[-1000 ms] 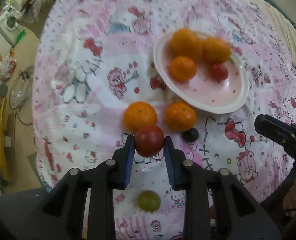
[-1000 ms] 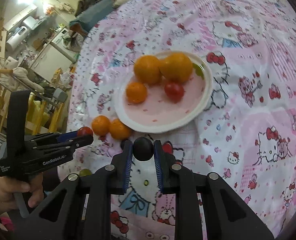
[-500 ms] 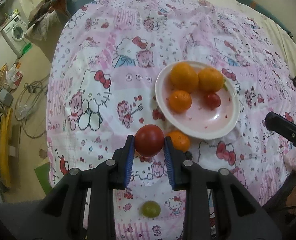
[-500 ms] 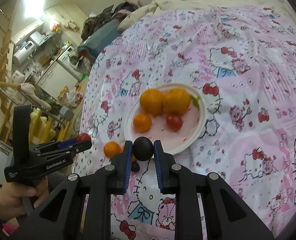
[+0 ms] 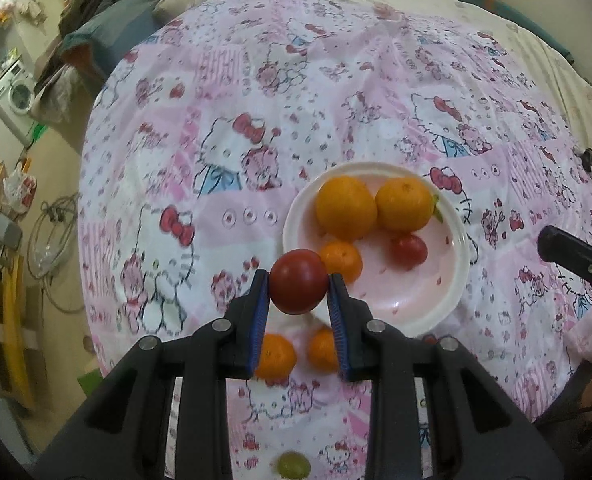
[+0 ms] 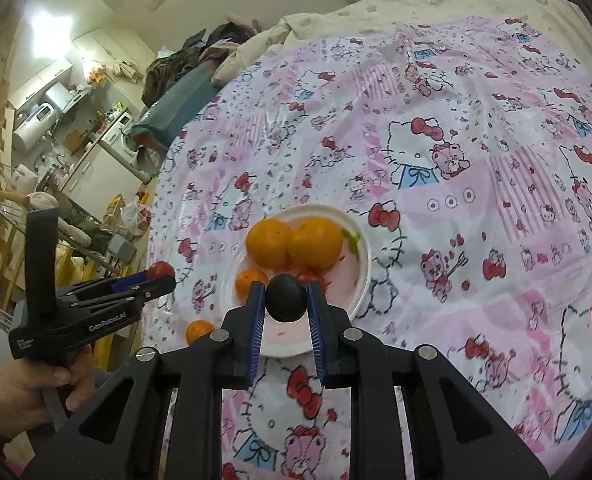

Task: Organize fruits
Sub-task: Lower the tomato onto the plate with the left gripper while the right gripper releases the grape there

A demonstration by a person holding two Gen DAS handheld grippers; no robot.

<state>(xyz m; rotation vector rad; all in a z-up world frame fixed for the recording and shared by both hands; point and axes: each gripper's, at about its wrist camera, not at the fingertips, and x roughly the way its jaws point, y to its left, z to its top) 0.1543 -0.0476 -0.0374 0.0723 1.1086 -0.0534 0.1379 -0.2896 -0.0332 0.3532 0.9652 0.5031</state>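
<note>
My left gripper (image 5: 299,284) is shut on a red tomato (image 5: 299,281), held in the air near the left rim of the white plate (image 5: 458,276). The plate holds two big oranges (image 5: 346,208), a small orange (image 5: 342,261) and a small tomato (image 5: 410,249). My right gripper (image 6: 285,298) is shut on a dark round fruit (image 6: 286,297), held above the near part of the plate (image 6: 360,280). The left gripper (image 6: 153,280) with its tomato shows at the left of the right wrist view.
Two small oranges (image 5: 275,356) lie on the Hello Kitty cloth (image 5: 255,120) below the plate, and a green grape (image 5: 293,466) lies nearer me. The table edge drops off at left toward a cluttered room floor (image 5: 55,240).
Both grippers have risen and moved forward over the table with their fruits still held; the plate now appears lower and closer to the fingertips in both views.
</note>
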